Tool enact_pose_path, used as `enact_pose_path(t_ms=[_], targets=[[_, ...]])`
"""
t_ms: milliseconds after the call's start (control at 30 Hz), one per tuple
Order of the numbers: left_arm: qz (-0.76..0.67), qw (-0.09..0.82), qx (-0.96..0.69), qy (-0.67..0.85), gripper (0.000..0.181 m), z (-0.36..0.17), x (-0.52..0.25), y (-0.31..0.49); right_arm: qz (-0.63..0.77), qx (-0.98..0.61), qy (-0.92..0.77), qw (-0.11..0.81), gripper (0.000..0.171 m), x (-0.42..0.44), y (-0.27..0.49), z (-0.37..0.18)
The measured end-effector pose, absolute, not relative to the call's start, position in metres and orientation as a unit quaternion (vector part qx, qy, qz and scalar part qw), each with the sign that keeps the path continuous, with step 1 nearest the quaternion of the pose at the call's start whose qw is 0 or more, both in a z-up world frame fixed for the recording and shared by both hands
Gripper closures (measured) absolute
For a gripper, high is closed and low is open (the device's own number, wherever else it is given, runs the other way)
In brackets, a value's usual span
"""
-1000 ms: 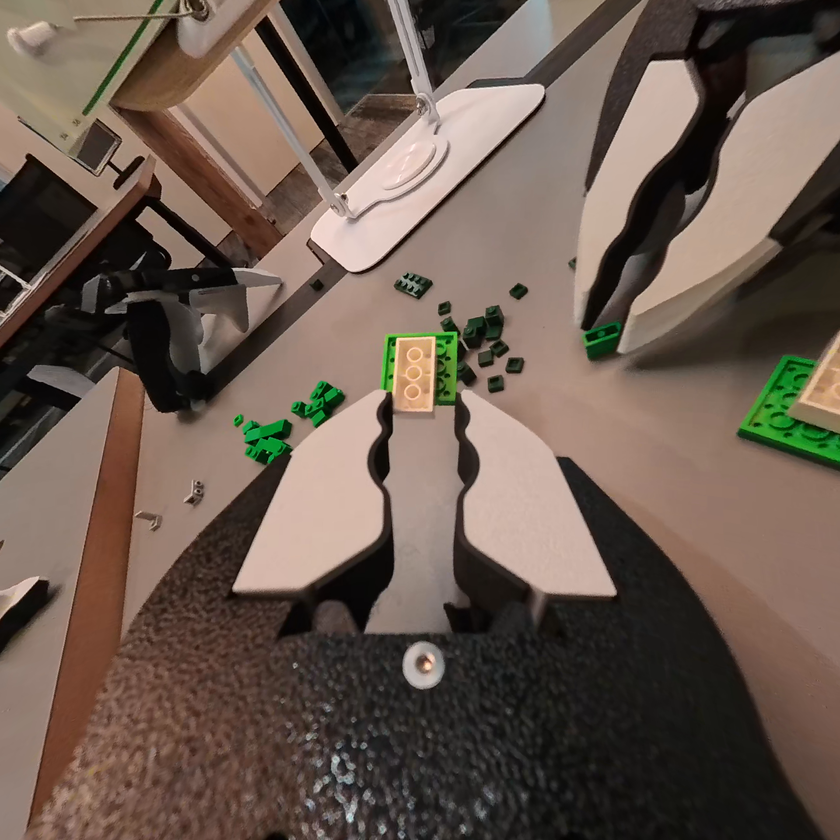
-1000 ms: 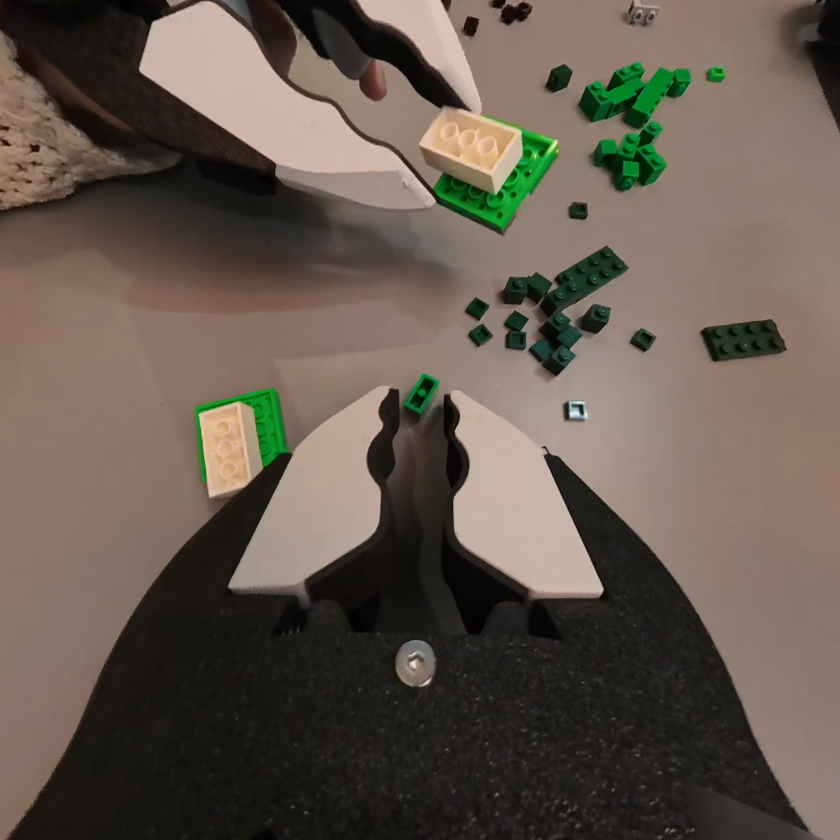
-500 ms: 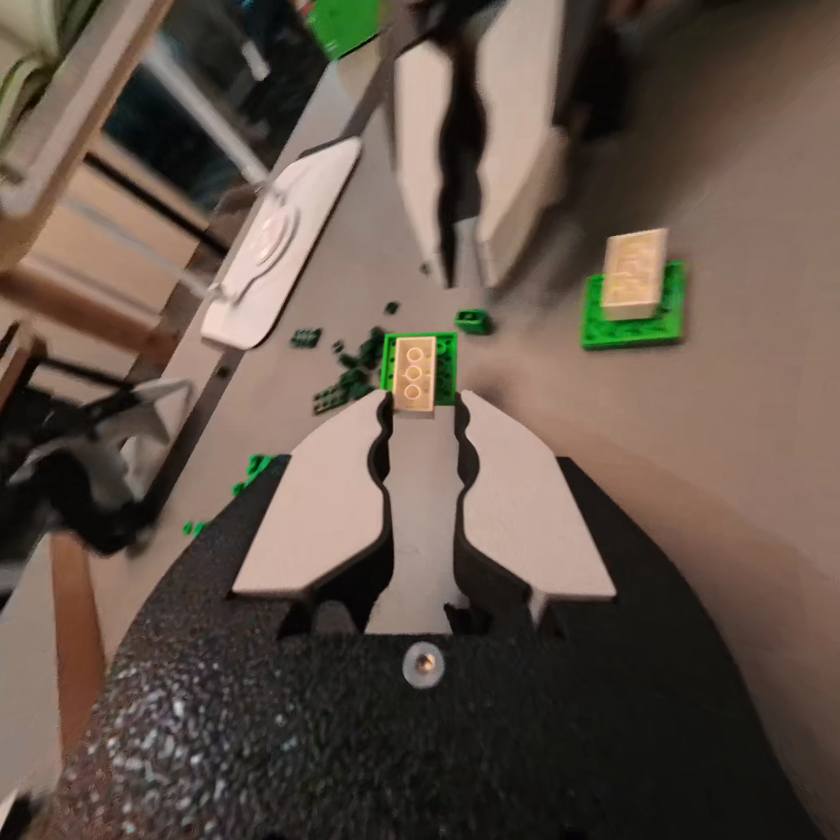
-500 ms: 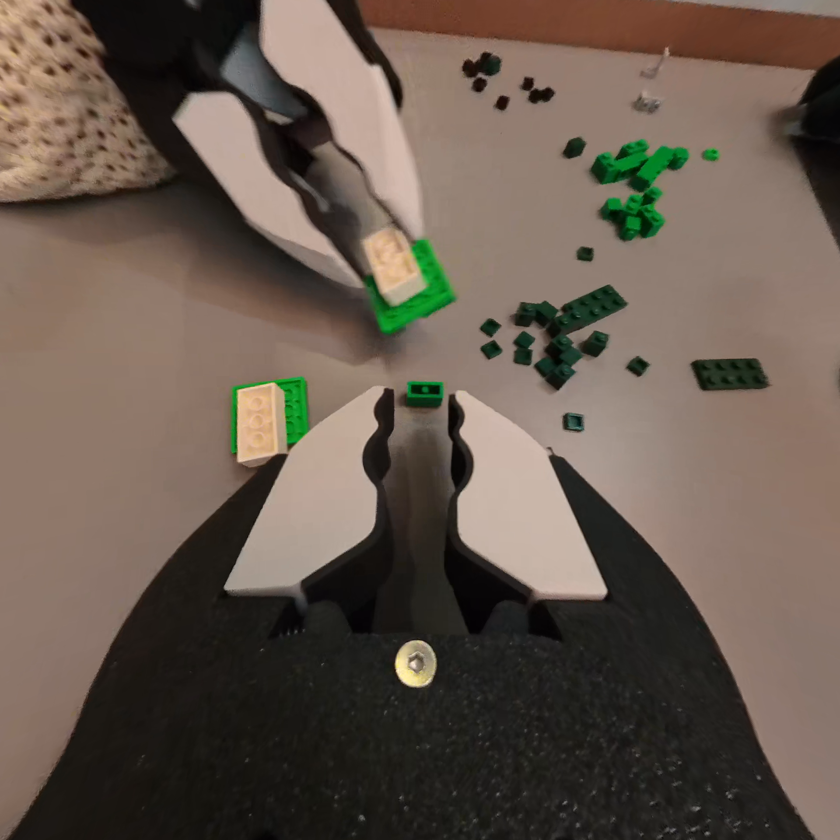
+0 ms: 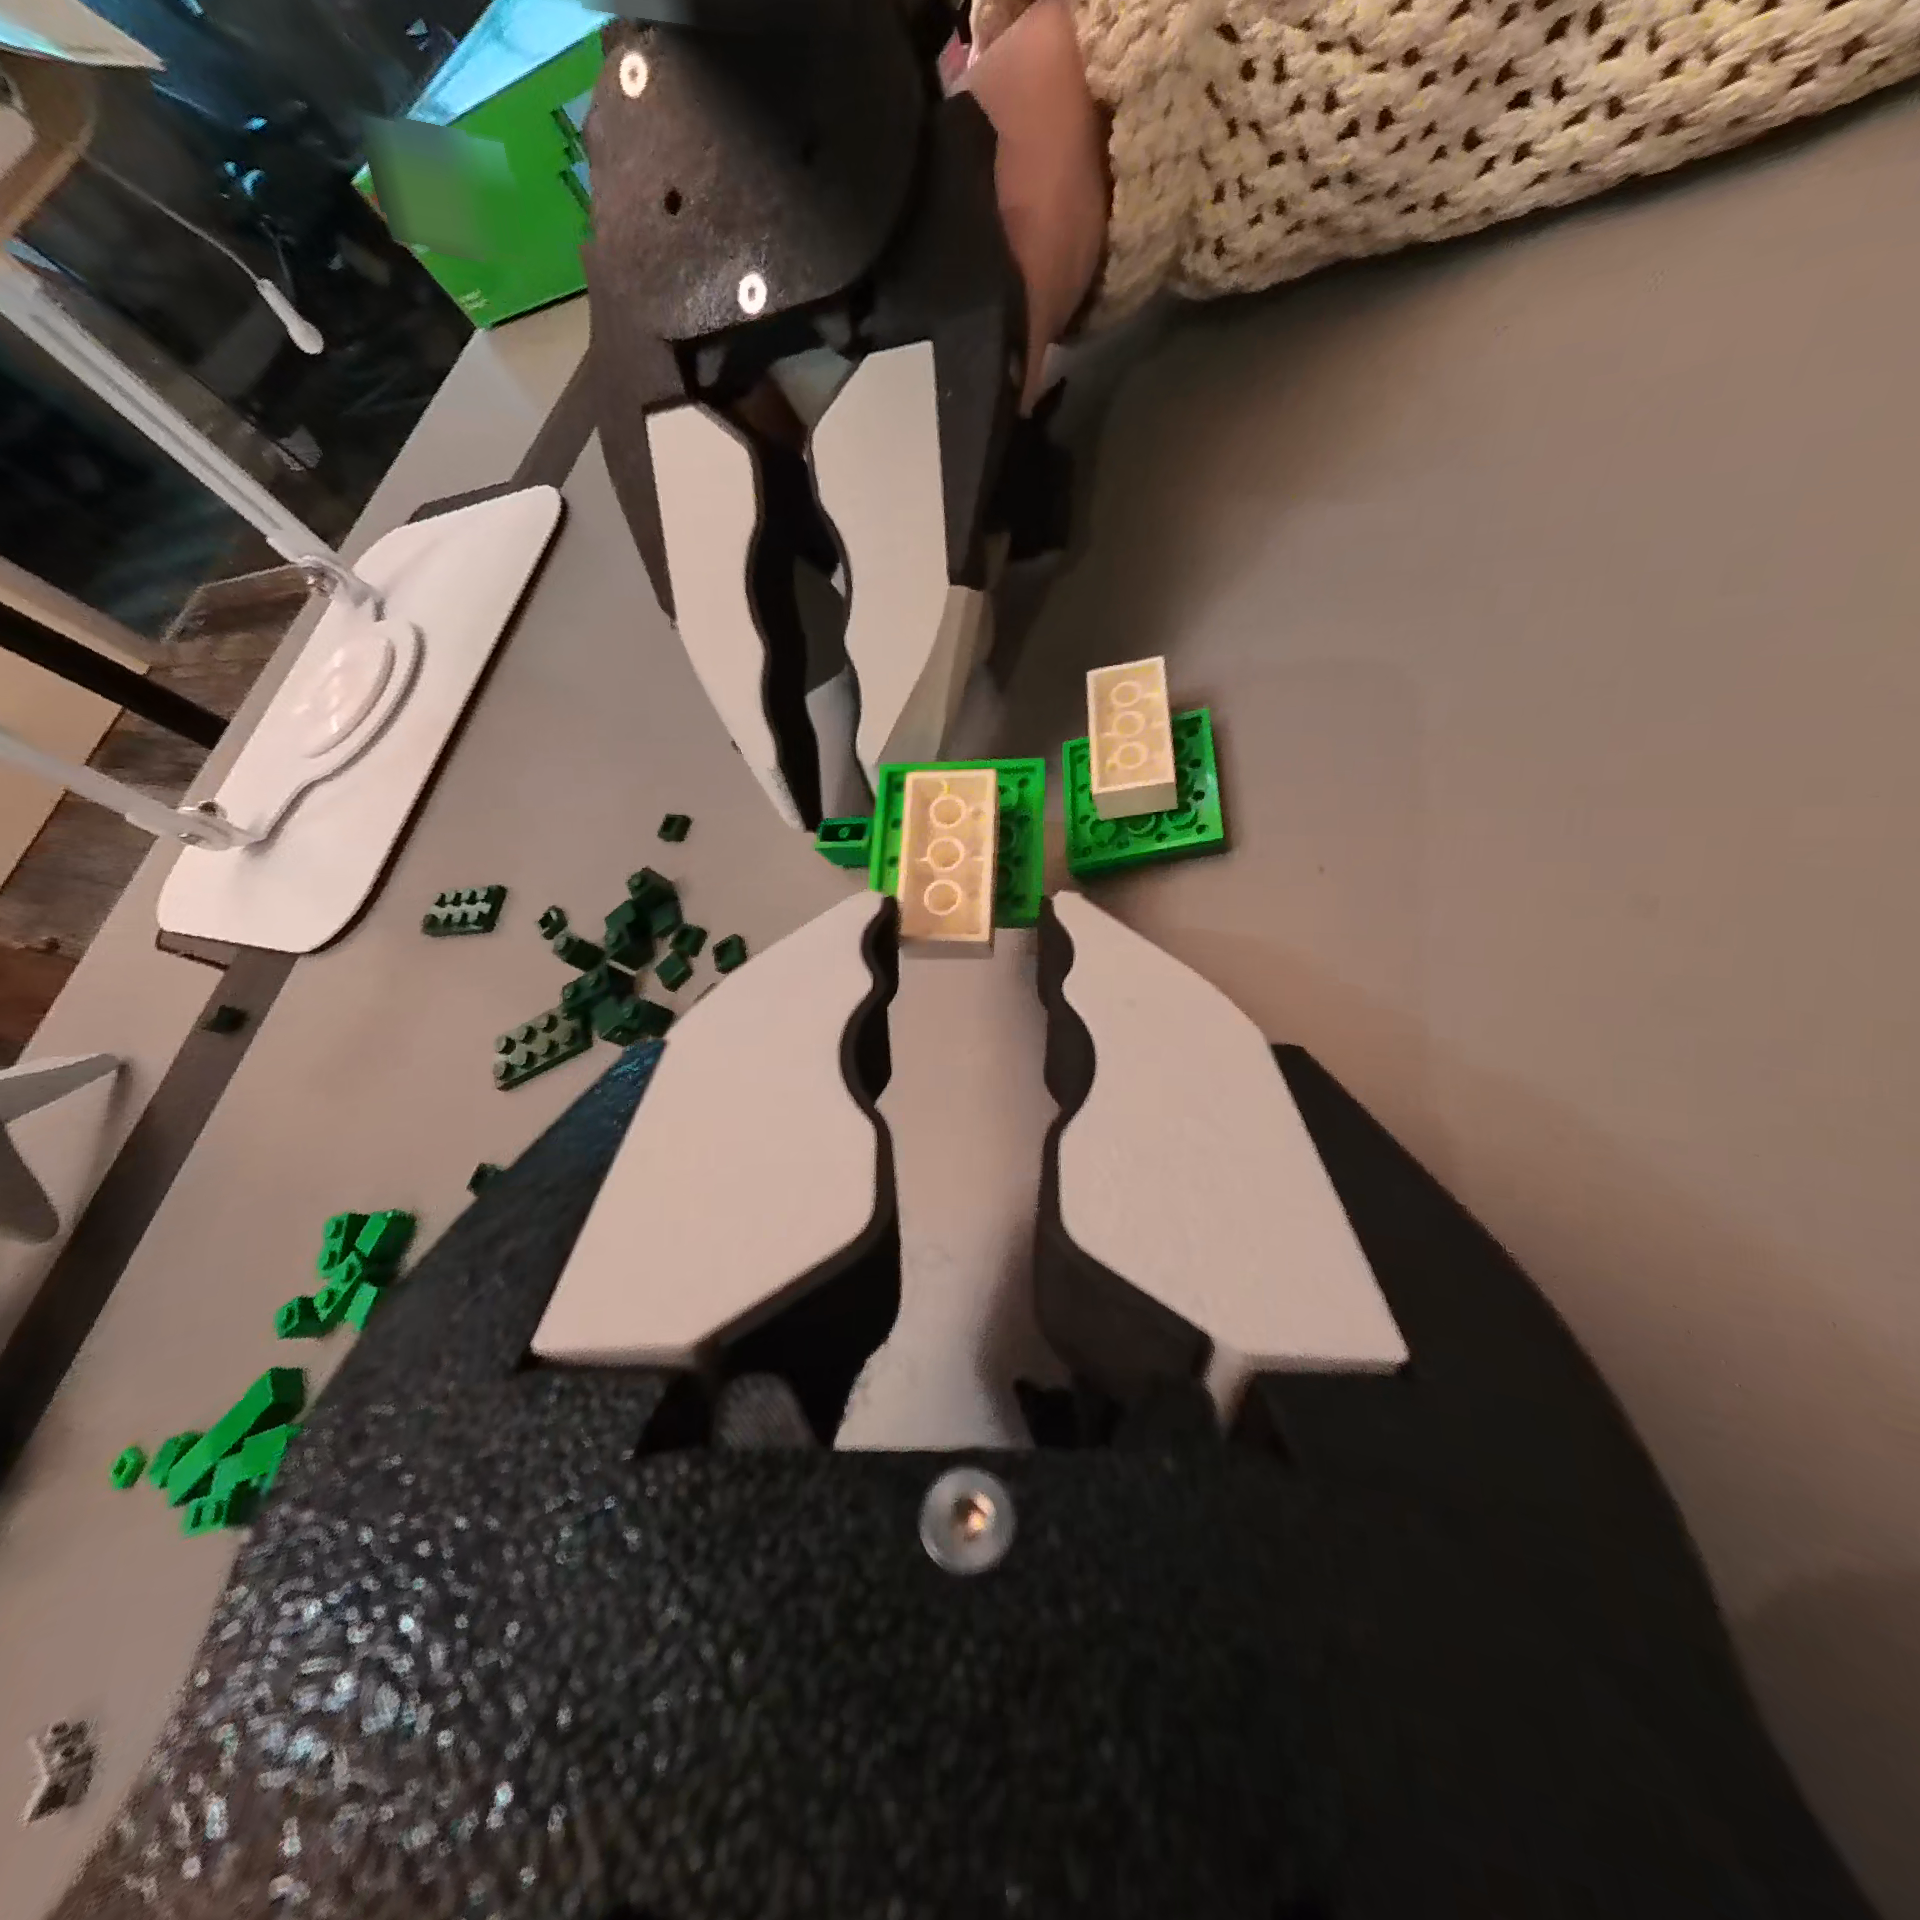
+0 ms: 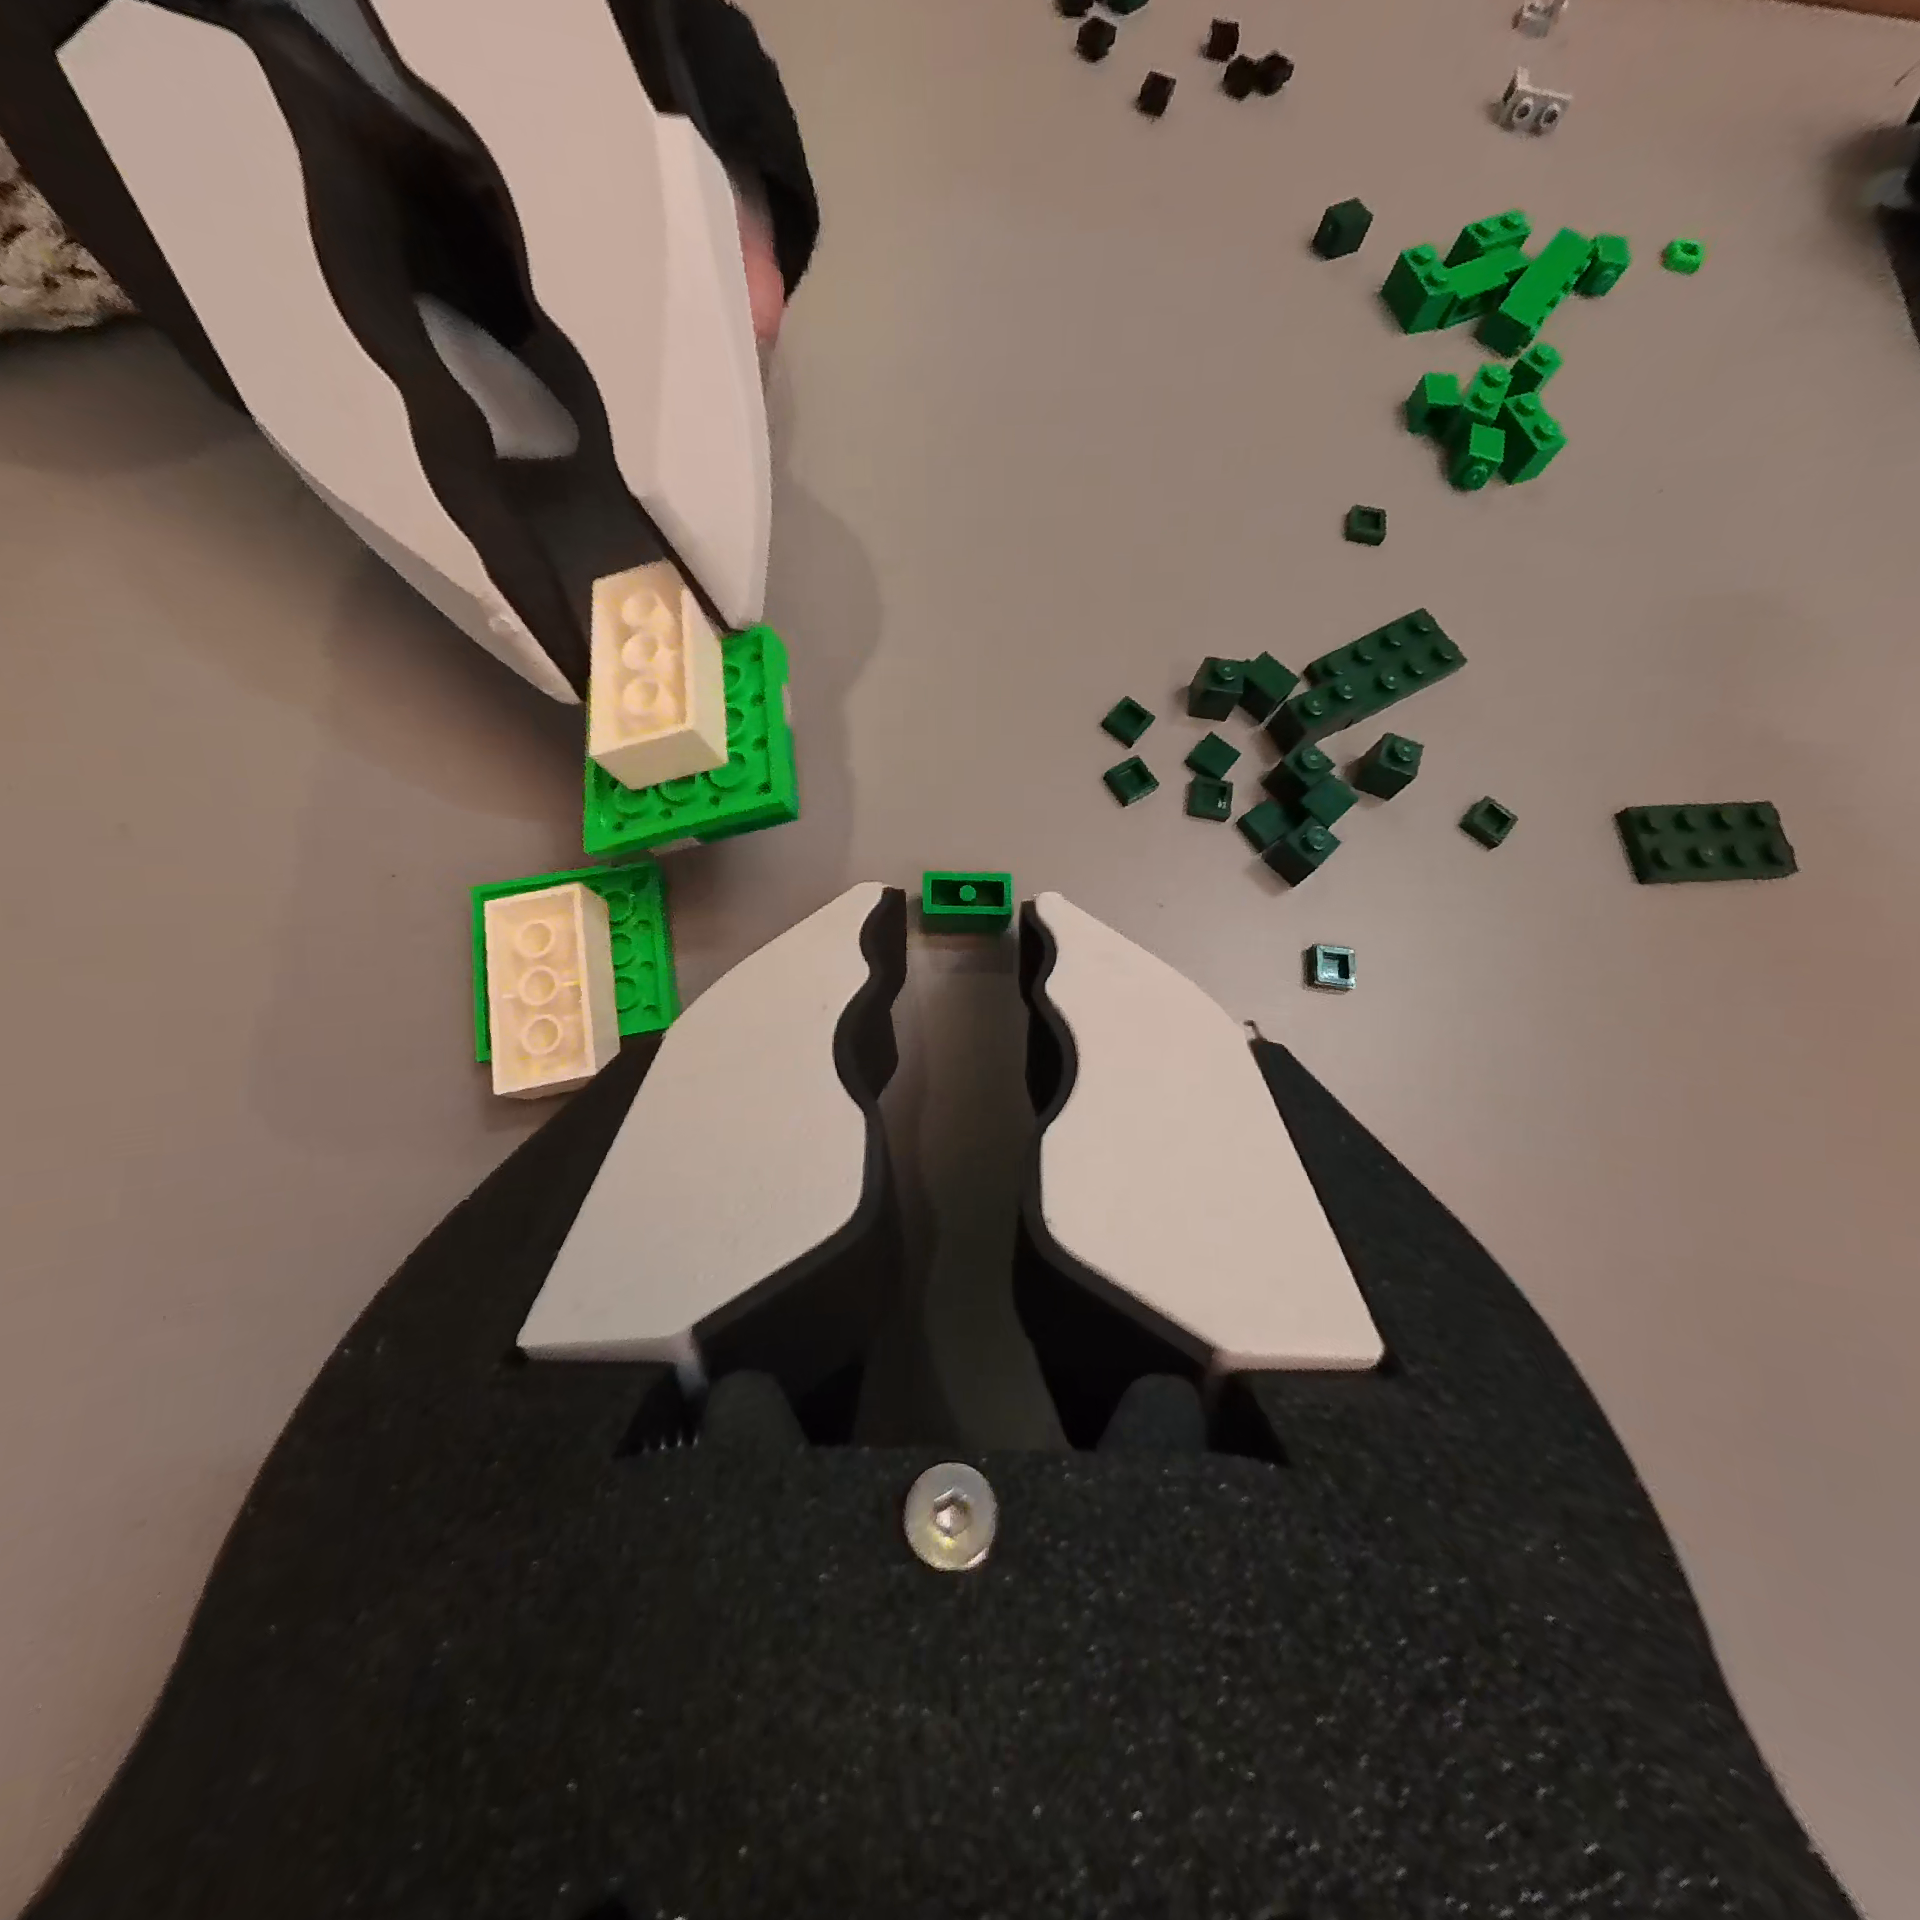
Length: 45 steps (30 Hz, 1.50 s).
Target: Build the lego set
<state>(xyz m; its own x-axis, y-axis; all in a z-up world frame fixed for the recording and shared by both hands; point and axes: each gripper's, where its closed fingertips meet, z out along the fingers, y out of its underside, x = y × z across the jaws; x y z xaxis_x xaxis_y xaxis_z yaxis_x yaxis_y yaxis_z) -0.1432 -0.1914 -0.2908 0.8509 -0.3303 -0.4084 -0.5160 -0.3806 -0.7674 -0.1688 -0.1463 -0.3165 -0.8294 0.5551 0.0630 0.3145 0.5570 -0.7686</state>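
My left gripper [image 5: 961, 914] is shut on a bright green plate with a cream brick on top [image 5: 948, 862]. It holds this right beside a second, matching plate and cream brick [image 5: 1143, 790] that lies on the grey table. The right wrist view shows the held one tilted [image 6: 675, 727], just beyond the lying one [image 6: 566, 977]. My right gripper [image 6: 958, 902] is narrowly open. A small bright green brick [image 6: 966, 894] lies on the table between its tips, with a slim gap on each side. That brick [image 5: 844, 836] sits just left of the held plate.
Loose dark green pieces [image 6: 1299, 748], a dark green plate [image 6: 1704, 842], a pile of bright green bricks [image 6: 1496, 312] and a pale blue piece [image 6: 1332, 966] lie to the right. A white lamp base [image 5: 353, 727] stands at the table edge. A knit sleeve [image 5: 1507, 135] rests behind. The tips of one gripper are about 6 cm away from the tips of the other. My right tips are roughly 6 cm from the pale blue piece [image 6: 1332, 966]. It is also in sight in the left wrist view [image 5: 671, 825].
My left gripper has carried its plate and brick across the table, down to the second plate's side. The right gripper has hardly moved; the small green brick between its tips has turned square.
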Motion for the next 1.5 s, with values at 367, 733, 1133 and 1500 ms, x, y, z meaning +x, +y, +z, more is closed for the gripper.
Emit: enact_pose_path(t_ms=[367, 733, 1133, 1500], targets=[[0.079, 0.489, -0.830, 0.257, 0.156, -0.293, -0.140, -0.192, 0.398, -0.258, -0.868, 0.147, 0.155, -0.170, -0.147, -0.317], [0.093, 0.492, -0.837, 0.221, 0.156, -0.293, -0.153, -0.191, 0.421, -0.273, -0.851, 0.153, 0.155, -0.173, -0.144, -0.310], [0.080, 0.476, -0.856, 0.185, 0.156, -0.303, -0.161, -0.190, 0.512, -0.260, -0.808, 0.130, 0.156, -0.167, -0.144, -0.284], [0.065, 0.480, -0.853, 0.197, 0.156, -0.306, -0.154, -0.188, 0.518, -0.228, -0.816, 0.122, 0.156, -0.159, -0.149, -0.283]])
